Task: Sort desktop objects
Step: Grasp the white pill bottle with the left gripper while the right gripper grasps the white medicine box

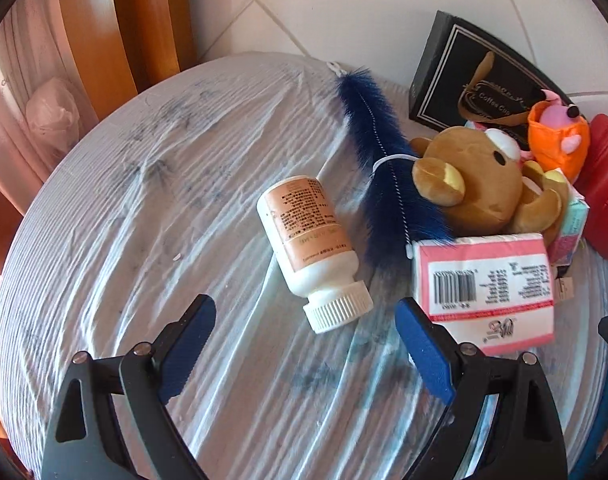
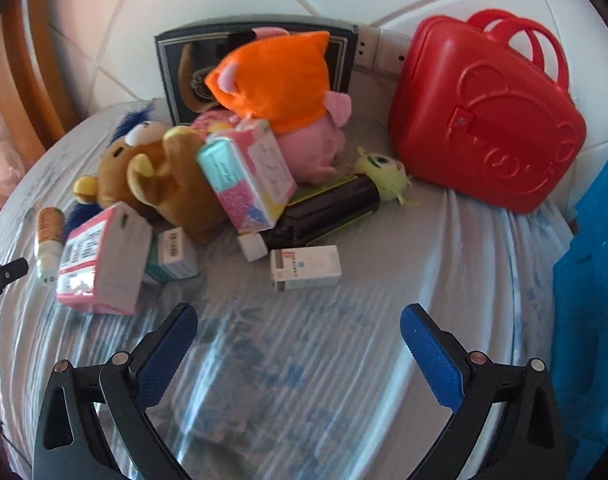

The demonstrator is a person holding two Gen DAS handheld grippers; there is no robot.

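Many things sit on a round table [image 2: 344,360] with a wrinkly plastic cover. Biggest is the red case [image 2: 488,120] with handles, standing at the far right edge. A black box [image 2: 172,76] leans up at the far edge, behind the pile of toys. A pink pig toy in an orange hood [image 2: 276,80] sits in front of that box. A brown bear [image 1: 476,184] lies on its side near the middle, touching the pig. A fluffy blue brush [image 1: 380,168] lies beside the bear, and its end goes under a pink tissue pack [image 1: 484,288]. A dark bottle [image 2: 328,208] lies flat by a little green toy [image 2: 384,172]. A white pill bottle [image 1: 308,236] with a peach label lies on its side, cap pointing at the left claw [image 1: 304,316]. A small white box [image 2: 306,266] lies alone toward the near edge. The left claw is spread wide, holding nothing, just near the pill bottle. The right claw [image 2: 298,322] is spread wide too, holding nothing, over bare table, near the small white box.
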